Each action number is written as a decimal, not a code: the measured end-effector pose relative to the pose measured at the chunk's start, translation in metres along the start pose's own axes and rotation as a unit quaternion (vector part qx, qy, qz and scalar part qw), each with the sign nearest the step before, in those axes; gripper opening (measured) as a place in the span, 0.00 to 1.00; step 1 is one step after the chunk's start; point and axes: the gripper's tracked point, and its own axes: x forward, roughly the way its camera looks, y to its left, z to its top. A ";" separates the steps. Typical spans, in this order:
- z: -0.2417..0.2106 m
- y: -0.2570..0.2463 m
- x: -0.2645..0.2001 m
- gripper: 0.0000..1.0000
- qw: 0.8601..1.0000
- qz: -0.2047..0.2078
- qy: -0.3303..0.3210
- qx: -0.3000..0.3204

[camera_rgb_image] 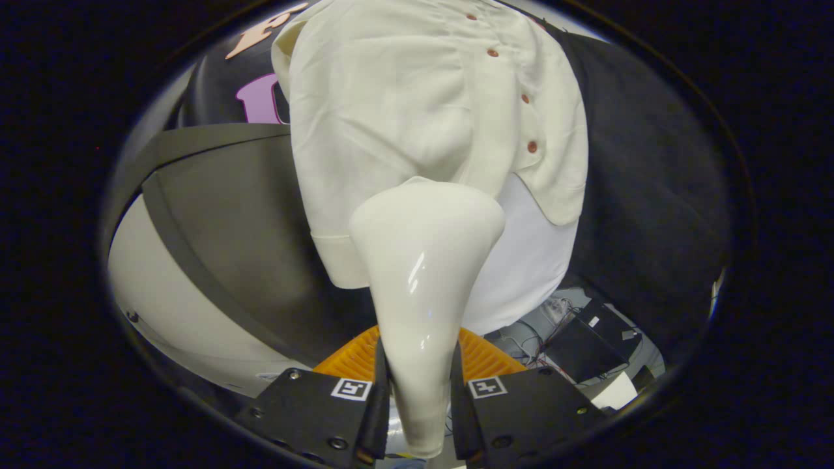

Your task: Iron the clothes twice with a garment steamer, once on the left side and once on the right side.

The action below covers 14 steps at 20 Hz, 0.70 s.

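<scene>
A glossy cream garment steamer is clamped by its handle between my two black fingers; my gripper is shut on it. Its wide head points forward and rests against the lower front of a cream button-up shirt that hangs just ahead. The head meets the cloth near the shirt's hem, left of the row of small brown buttons. A white under-layer hangs below the shirt's right hem. The steamer's face is hidden against the fabric.
An orange ribbed object lies below, behind the fingers. A grey and white curved surface sits to the left. Black cloth hangs to the right, with black boxes and cables on the floor beneath.
</scene>
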 end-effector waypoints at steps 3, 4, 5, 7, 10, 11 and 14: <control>0.027 -0.003 -0.038 0.39 1.000 -0.001 -0.027 0.006; 0.038 -0.005 -0.048 0.39 0.999 -0.002 -0.031 0.008; 0.048 -0.009 -0.058 0.39 0.999 -0.004 -0.035 0.007; 0.079 -0.017 -0.080 0.39 0.999 -0.007 -0.049 0.007; 0.136 -0.035 -0.107 0.39 0.996 -0.011 -0.083 -0.005; 0.155 -0.042 -0.114 0.39 0.995 -0.015 -0.095 -0.010; 0.207 -0.064 -0.126 0.39 0.992 -0.018 -0.124 -0.023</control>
